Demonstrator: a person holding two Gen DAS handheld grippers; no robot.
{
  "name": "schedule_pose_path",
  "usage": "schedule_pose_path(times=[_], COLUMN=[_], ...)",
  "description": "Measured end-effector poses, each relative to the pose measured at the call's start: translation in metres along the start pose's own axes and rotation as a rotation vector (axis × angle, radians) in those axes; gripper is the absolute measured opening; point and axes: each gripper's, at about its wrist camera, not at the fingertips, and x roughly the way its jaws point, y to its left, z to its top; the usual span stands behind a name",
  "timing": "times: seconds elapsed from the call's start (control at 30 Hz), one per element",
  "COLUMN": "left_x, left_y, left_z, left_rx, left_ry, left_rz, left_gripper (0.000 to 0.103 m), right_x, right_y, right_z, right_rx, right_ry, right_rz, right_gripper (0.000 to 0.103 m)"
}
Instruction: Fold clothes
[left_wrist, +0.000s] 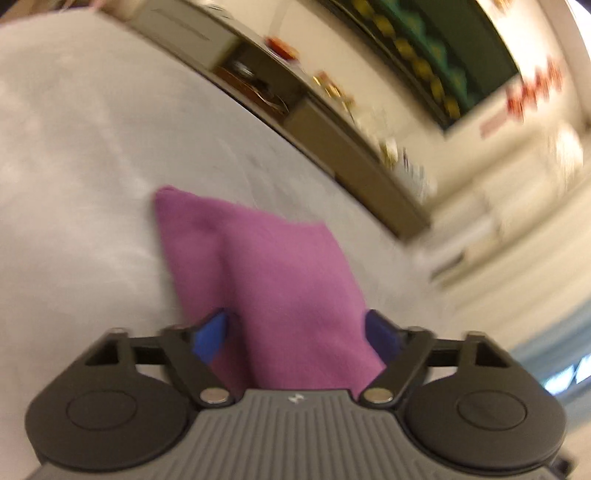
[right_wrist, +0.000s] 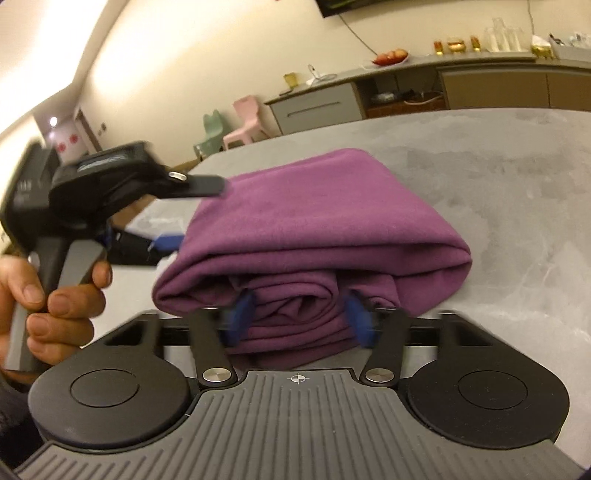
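A purple garment (right_wrist: 325, 221) lies folded in a thick bundle on the grey table (right_wrist: 498, 177). In the left wrist view the same garment (left_wrist: 273, 266) fills the space between my blue pads. My left gripper (left_wrist: 295, 332) has its jaws wide apart around the cloth's near edge; it also shows in the right wrist view (right_wrist: 207, 186), its finger over the bundle's top left. My right gripper (right_wrist: 297, 317) has its jaws apart around the rolled layers at the bundle's near side. The left view is blurred.
A long cabinet (right_wrist: 406, 92) with a fruit plate, glasses and gold cups runs behind the table. Pink and green chairs (right_wrist: 236, 125) stand at the far left. The table edge (right_wrist: 155, 206) is close on the left, with dark items below it.
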Motion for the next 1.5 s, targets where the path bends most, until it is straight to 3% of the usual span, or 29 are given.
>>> schedule_pose_path(times=[0.03, 0.07, 0.13, 0.23, 0.27, 0.33, 0.5, 0.57, 0.63, 0.77, 0.87, 0.9, 0.93, 1.0, 1.1, 1.2, 1.27, 1.3, 1.37, 1.43, 1.5], left_x=[0.0, -0.001, -0.006, -0.002, 0.004, 0.004, -0.006, -0.02, -0.035, -0.049, -0.044, -0.041, -0.036, -0.03, -0.025, -0.026, -0.032, -0.034, -0.033, -0.022, -0.009], left_y=[-0.003, -0.007, -0.008, 0.018, 0.03, 0.048, 0.046, 0.051, 0.057, 0.078, 0.079, 0.077, 0.074, 0.069, 0.064, 0.058, 0.069, 0.074, 0.077, 0.071, 0.065], left_z=[-0.002, -0.004, -0.008, -0.015, -0.017, -0.024, -0.031, -0.025, -0.017, 0.009, 0.026, 0.032, 0.034, 0.029, 0.006, -0.012, -0.011, -0.007, 0.003, 0.013, 0.019], left_rx=[0.016, 0.033, 0.048, 0.003, -0.028, -0.097, -0.071, -0.086, -0.11, -0.177, -0.125, -0.097, -0.076, -0.053, -0.065, -0.045, -0.128, -0.163, -0.188, -0.154, -0.123], left_ry=[-0.006, -0.013, -0.053, -0.04, -0.011, 0.007, 0.011, -0.018, -0.074, -0.155, -0.149, -0.142, -0.13, -0.095, -0.015, -0.013, -0.035, -0.043, -0.046, -0.012, 0.027], left_rz=[-0.027, -0.053, -0.127, -0.08, -0.057, -0.098, -0.083, -0.066, -0.052, -0.01, 0.065, 0.092, 0.095, 0.067, -0.04, -0.073, -0.125, -0.147, -0.163, -0.148, -0.142], left_gripper=[0.016, 0.014, 0.014, 0.014, 0.015, 0.018, 0.026, 0.051, 0.06, 0.063, 0.064, 0.064, 0.063, 0.061, 0.061, 0.062, 0.062, 0.062, 0.063, 0.064, 0.064], right_x=[0.002, 0.0, -0.011, -0.031, -0.029, -0.019, -0.009, -0.019, -0.023, -0.014, 0.003, 0.003, 0.002, 0.0, -0.02, -0.059, -0.073, -0.073, -0.059, -0.038, -0.017], right_y=[-0.001, -0.002, 0.0, 0.008, 0.009, 0.01, 0.009, 0.007, 0.005, 0.003, 0.0, -0.002, -0.003, -0.011, -0.049, -0.042, -0.016, -0.005, 0.007, 0.014, 0.015], right_z=[0.0, 0.0, 0.004, 0.01, 0.01, 0.004, -0.002, 0.002, 0.003, 0.001, -0.004, -0.001, 0.001, 0.002, 0.005, 0.014, 0.012, 0.007, -0.005, -0.012, -0.017], right_rx=[0.0, -0.006, -0.031, -0.089, -0.1, -0.108, -0.072, -0.018, 0.009, 0.012, -0.054, -0.062, -0.082, -0.132, 0.06, 0.167, 0.158, 0.181, 0.307, 0.406, 0.522], right_ry=[0.002, -0.019, -0.091, -0.168, -0.147, -0.093, -0.045, -0.063, -0.085, -0.08, -0.037, -0.03, -0.026, -0.019, -0.038, -0.129, -0.134, -0.112, -0.042, 0.019, 0.069], right_rz=[-0.005, -0.025, -0.061, -0.109, -0.117, -0.152, -0.19, -0.173, -0.153, -0.126, -0.187, -0.226, -0.321, -0.51, -0.545, -0.373, -0.162, -0.029, 0.264, 0.393, 0.451], right_gripper=[0.021, 0.014, 0.008, 0.0, 0.0, 0.0, 0.0, 0.005, 0.013, 0.014, 0.006, 0.007, 0.009, 0.021, 0.021, 0.023, 0.041, 0.055, 0.065, 0.07, 0.07])
